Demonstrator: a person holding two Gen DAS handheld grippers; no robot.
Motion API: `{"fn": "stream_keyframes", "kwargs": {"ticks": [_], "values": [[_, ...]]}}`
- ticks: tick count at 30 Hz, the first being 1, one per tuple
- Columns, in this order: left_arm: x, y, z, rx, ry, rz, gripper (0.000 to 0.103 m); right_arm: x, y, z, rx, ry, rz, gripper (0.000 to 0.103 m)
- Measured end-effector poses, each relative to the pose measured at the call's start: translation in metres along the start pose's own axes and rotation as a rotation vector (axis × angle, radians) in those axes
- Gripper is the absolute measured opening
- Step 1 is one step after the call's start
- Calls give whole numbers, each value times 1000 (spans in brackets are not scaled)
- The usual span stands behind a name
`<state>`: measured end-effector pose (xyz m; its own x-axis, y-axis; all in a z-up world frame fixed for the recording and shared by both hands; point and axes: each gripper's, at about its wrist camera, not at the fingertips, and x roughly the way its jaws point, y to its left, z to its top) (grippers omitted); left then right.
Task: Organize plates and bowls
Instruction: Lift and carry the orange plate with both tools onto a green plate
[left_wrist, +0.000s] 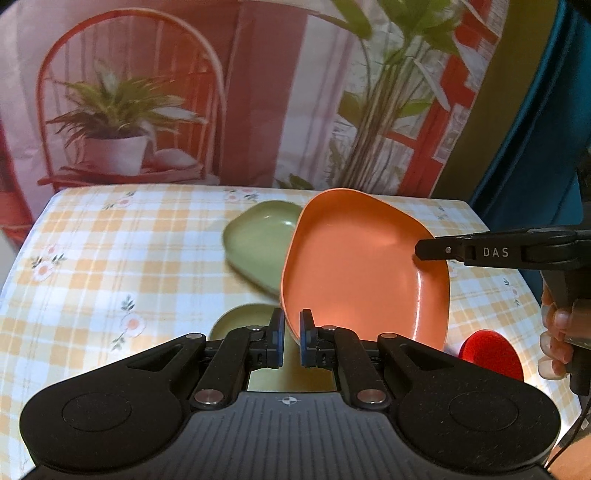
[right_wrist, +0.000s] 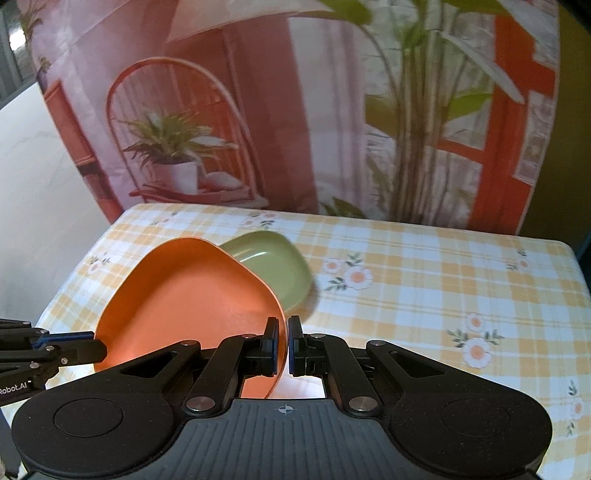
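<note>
An orange plate (left_wrist: 362, 266) (right_wrist: 192, 295) hangs tilted above the table, held at two sides. My left gripper (left_wrist: 291, 338) is shut on its near rim, and it enters the right wrist view from the left (right_wrist: 88, 349). My right gripper (right_wrist: 282, 341) is shut on the plate's right rim and reaches in from the right in the left wrist view (left_wrist: 419, 251). Behind the orange plate a green plate (left_wrist: 258, 243) (right_wrist: 273, 266) lies flat on the table. Part of a green bowl (left_wrist: 243, 319) shows under my left fingers.
The table wears a yellow checked cloth with flowers (left_wrist: 110, 258) (right_wrist: 443, 295). A red round object (left_wrist: 491, 354) sits at the near right, beside a person's hand (left_wrist: 554, 332) on the right gripper's handle. A printed backdrop with plants hangs behind the table.
</note>
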<state>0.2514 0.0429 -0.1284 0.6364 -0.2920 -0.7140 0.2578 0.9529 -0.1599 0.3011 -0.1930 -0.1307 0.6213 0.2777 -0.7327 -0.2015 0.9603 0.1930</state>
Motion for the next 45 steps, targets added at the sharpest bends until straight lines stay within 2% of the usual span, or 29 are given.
{"fn": "stream_keyframes", "kwargs": {"ticks": [9,22,45], "values": [[-8,19,-28,-67,20,22,10,24,26,-6,-37,42,30,5],[5,41,-62,-181,76,48,10,55,48,-25,-85,98,45,5],[15,45,-70,-168,112,88,10,72,61,-36,-142,121,27,5]]}}
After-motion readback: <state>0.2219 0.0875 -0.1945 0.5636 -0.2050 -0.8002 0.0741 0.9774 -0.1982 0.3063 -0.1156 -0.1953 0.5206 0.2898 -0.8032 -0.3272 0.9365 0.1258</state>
